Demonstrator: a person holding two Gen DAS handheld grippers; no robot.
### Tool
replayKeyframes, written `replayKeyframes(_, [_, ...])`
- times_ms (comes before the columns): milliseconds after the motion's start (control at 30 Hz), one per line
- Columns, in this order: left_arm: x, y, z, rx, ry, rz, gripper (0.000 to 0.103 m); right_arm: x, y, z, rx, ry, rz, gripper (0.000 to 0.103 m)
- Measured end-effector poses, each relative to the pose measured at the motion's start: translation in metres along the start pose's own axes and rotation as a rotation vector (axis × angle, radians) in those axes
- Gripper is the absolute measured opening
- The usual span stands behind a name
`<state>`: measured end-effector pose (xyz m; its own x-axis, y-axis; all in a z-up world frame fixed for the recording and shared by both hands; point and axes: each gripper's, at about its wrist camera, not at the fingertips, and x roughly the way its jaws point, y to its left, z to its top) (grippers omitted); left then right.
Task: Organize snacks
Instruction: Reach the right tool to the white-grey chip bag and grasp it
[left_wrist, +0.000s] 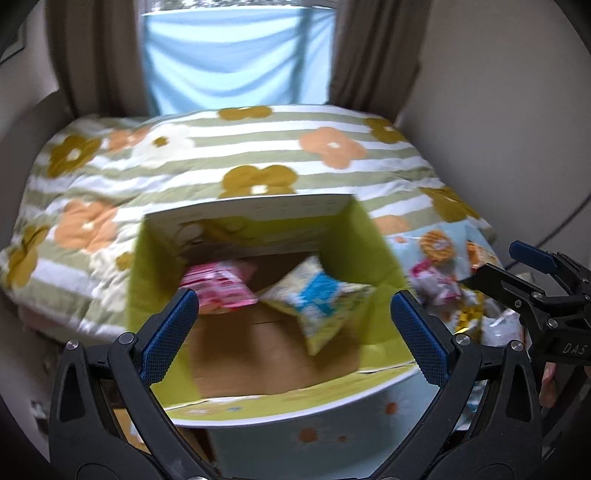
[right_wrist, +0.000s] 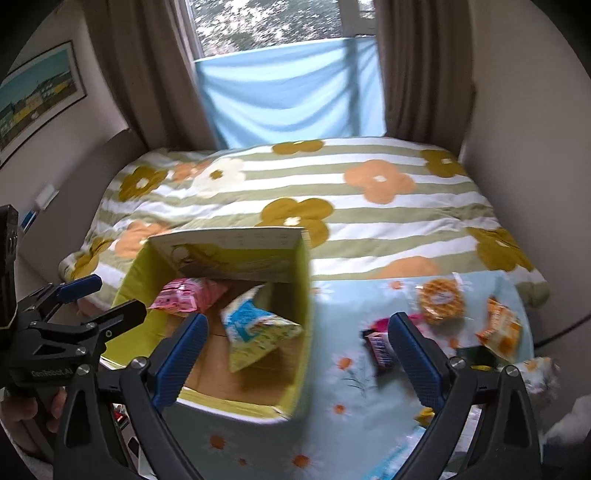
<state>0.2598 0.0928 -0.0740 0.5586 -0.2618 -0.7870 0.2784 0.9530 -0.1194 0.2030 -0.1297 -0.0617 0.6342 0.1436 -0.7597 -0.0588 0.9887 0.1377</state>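
Green box (left_wrist: 151, 266) sits mid-frame, a pink pack (left_wrist: 218, 286) and a blue-white pack (left_wrist: 317, 295) inside. Left gripper (left_wrist: 295, 317) hangs above it, jaws wide, empty. Right gripper (right_wrist: 295, 343) gapes empty too; waffle (right_wrist: 439, 301) lies right.

Both the left gripper (left_wrist: 293, 321) and the right gripper (right_wrist: 295, 345) look alike — black plastic frames, silver screws, blue ribbed pads (left_wrist: 168, 334).

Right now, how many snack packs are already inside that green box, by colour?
Pink pack: 1
Blue-and-yellow pack: 1
Total in the green box: 2
More snacks lie outside on the cloth, too blurred to count.
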Motion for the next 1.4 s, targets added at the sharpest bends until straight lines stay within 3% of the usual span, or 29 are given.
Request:
replayKeyframes(367, [-0.001, -0.146, -0.022, 0.088, -0.017, -0.080, 0.103, -0.066, -0.122, -0.030, 0.025, -0.058, -0.062, 0.097])
replayKeyframes(733, [0.036, -0.296, -0.083, 0.088, 0.087, -0.149, 0.103, -0.090, -0.253, -0.075, 0.031, -0.016, -0.022, 0.097])
replayKeyframes(1167, [0.090, -0.390, -0.130, 0.176, 0.202, -0.188, 0.103, -0.053, -0.328, -0.107, 0.038, 0.049, 0.042, 0.097])
replayKeyframes(1400, [0.137, -0.410, -0.150, 0.218, 0.222, -0.141, 0.103, -0.017, -0.344, -0.115, 0.020, 0.101, 0.049, 0.097])
